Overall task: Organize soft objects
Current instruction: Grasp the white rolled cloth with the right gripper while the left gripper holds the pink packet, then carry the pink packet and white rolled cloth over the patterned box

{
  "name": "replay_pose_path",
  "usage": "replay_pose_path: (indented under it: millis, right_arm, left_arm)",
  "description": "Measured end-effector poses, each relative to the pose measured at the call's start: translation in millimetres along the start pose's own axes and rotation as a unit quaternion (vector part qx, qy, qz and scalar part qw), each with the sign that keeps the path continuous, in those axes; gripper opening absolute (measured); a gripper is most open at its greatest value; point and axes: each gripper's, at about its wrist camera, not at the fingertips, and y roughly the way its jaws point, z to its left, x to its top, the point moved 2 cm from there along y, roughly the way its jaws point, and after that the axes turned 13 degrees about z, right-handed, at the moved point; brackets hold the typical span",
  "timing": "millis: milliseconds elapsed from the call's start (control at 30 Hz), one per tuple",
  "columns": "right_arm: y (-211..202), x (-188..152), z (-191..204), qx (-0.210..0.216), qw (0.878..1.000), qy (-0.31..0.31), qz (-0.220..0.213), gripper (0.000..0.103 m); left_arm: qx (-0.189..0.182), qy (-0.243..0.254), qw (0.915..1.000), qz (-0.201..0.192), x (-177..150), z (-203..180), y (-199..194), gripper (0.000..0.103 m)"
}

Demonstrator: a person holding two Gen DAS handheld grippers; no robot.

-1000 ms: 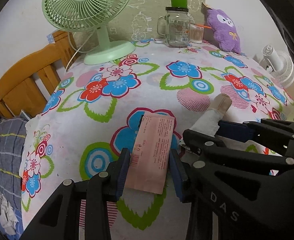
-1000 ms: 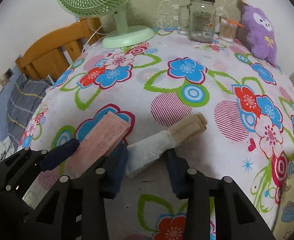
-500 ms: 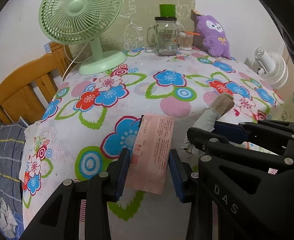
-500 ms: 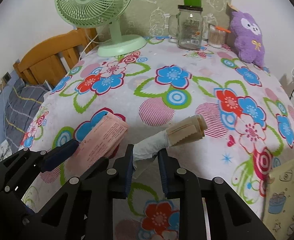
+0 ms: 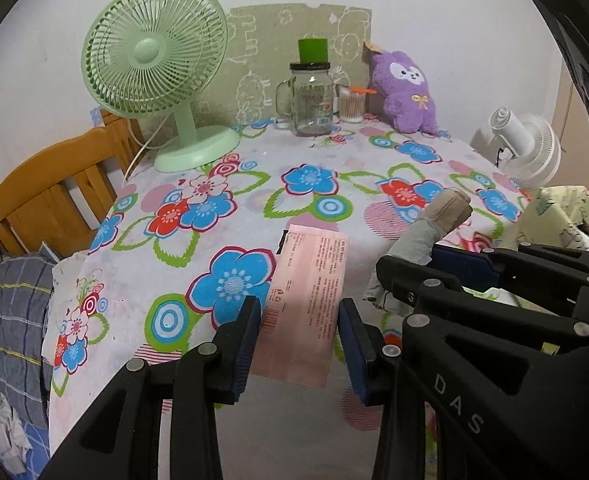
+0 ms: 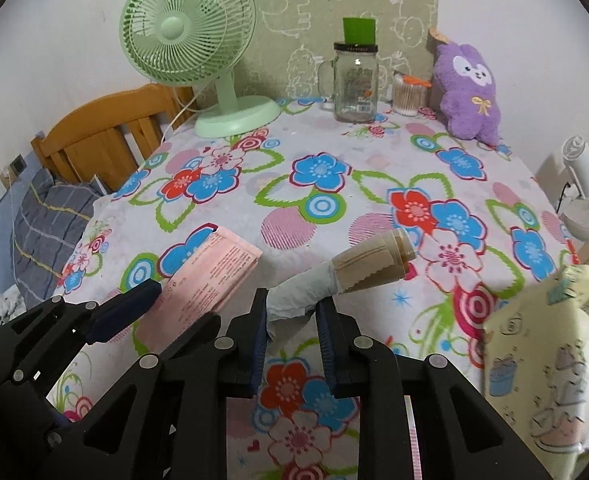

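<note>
My left gripper (image 5: 299, 336) is shut on a flat pink packet (image 5: 308, 304) and holds it above the flowered tablecloth (image 5: 214, 216). The packet also shows in the right wrist view (image 6: 210, 276). My right gripper (image 6: 292, 328) is shut on the grey end of a rolled grey-and-beige sock (image 6: 354, 276), lifted off the table. The sock also shows in the left wrist view (image 5: 434, 228), right of the packet. A purple plush toy (image 6: 470, 96) leans against the back wall.
A green desk fan (image 6: 198, 52), a glass jar mug (image 6: 354, 84) and a cup of cotton swabs (image 6: 406, 96) stand at the table's back. A pale yellow patterned bin (image 6: 534, 360) stands at the right. A wooden chair (image 6: 110, 136) and a white fan (image 6: 586, 196) flank the table.
Both grippers have risen, lifting the packet and the sock off the table. My right gripper closed from wide open onto the sock's grey end.
</note>
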Motion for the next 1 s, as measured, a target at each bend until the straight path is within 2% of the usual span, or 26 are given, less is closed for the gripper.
replay_pose_path:
  millis: [1000]
  right_arm:
    - [-116.8,-37.0,-34.6,0.000,0.996,-0.001,-0.092,0.025]
  left_arm:
    - [0.005,0.007,0.9969,-0.078,-7.6,-62.3,-97.6,0.040]
